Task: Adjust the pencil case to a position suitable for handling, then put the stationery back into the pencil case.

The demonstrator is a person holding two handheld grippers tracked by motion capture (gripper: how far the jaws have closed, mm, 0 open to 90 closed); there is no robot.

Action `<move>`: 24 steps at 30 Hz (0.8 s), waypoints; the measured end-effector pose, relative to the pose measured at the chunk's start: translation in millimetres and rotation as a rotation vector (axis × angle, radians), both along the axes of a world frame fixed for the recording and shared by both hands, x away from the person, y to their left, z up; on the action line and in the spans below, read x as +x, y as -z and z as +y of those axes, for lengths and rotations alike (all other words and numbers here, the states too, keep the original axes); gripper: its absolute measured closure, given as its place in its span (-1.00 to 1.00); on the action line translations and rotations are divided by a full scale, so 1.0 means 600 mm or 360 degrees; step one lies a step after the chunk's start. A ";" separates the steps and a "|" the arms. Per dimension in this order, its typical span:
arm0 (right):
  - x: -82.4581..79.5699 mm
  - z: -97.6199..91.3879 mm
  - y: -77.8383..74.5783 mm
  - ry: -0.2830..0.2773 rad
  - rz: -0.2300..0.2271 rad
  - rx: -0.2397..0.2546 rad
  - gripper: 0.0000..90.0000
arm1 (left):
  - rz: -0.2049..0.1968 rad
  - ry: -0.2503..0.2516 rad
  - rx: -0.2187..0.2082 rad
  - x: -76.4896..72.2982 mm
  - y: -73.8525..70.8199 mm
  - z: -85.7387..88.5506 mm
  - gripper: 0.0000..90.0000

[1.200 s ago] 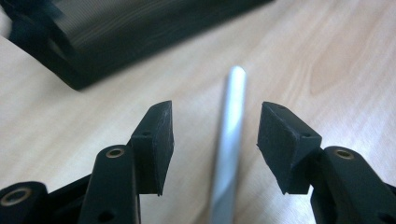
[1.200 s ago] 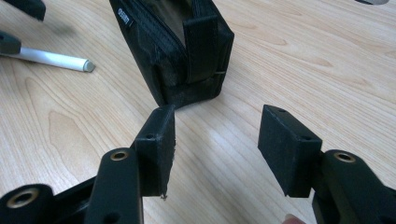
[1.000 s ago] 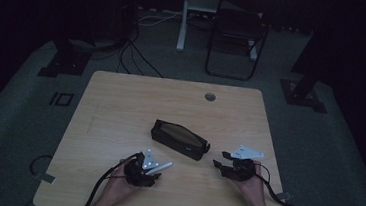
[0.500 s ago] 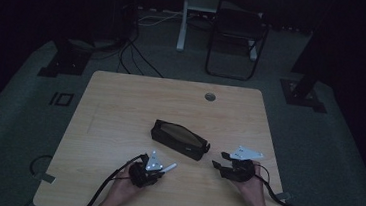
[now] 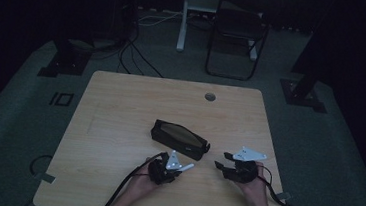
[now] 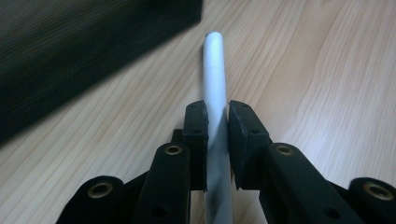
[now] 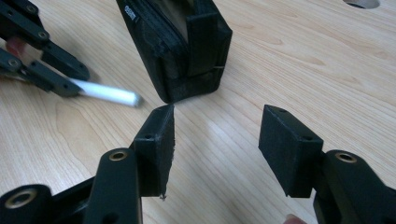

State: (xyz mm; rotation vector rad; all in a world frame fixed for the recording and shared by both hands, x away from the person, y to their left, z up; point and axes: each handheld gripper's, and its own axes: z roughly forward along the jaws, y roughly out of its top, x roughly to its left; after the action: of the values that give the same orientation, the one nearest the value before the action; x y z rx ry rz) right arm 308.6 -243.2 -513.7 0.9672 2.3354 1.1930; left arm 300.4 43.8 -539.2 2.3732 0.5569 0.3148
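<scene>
Left hand-held gripper [image 5: 178,167] with pen [image 5: 185,167], nearer case [image 5: 179,139]

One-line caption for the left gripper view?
Left gripper shut on a white pen above the wooden table, black case at upper left.

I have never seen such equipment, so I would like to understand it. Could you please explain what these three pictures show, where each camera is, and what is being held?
No robot is here: a person sits at a wooden table and holds a hand tool with two black fingers in each hand. The high view looks down from above. The other two pictures come from small cameras riding on each tool, looking along its fingers.

On the table lies a black pencil case, open on top. The left gripper has just closed its fingers on a white pen, which points toward the case. The right gripper rests nearby with its fingers apart and nothing between them.
</scene>
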 end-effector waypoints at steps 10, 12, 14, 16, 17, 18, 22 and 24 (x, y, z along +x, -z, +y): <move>-0.002 -0.014 0.000 0.0012 -0.0002 0.0010 -0.01 | 0.0008 0.0107 -0.0055 0.011 0.004 -0.063 0.74; -0.001 -0.014 0.000 0.0012 -0.0002 0.0010 -0.01 | 0.0008 0.0113 -0.0057 0.011 0.004 -0.067 0.74; 0.000 -0.014 0.001 0.0014 0.0002 0.0009 -0.01 | 0.0016 0.0131 -0.0079 0.012 0.006 -0.078 0.74; 0.000 -0.014 0.003 0.0015 0.0004 0.0007 -0.02 | 0.0019 0.0126 -0.0094 0.013 0.007 -0.080 0.73; 0.000 -0.015 0.003 0.0015 0.0005 0.0007 -0.02 | 0.0021 0.0119 -0.0106 0.013 0.006 -0.080 0.66; 0.000 -0.015 0.003 0.0017 0.0005 0.0007 -0.03 | 0.0014 0.0113 -0.0111 0.012 0.003 -0.078 0.53; -0.001 -0.015 0.001 0.0016 0.0002 0.0017 -0.04 | -0.0004 0.0076 -0.0180 0.007 -0.014 -0.061 0.25; 0.000 -0.014 -0.001 0.0003 -0.0003 0.0026 -0.05 | -0.0023 0.0054 -0.0202 0.003 -0.027 -0.045 0.17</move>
State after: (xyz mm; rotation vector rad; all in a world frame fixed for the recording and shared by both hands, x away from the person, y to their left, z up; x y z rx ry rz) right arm 308.6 -251.5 -513.0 0.9728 2.3266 1.2133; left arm 302.2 17.1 -523.0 2.2541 0.5136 0.2733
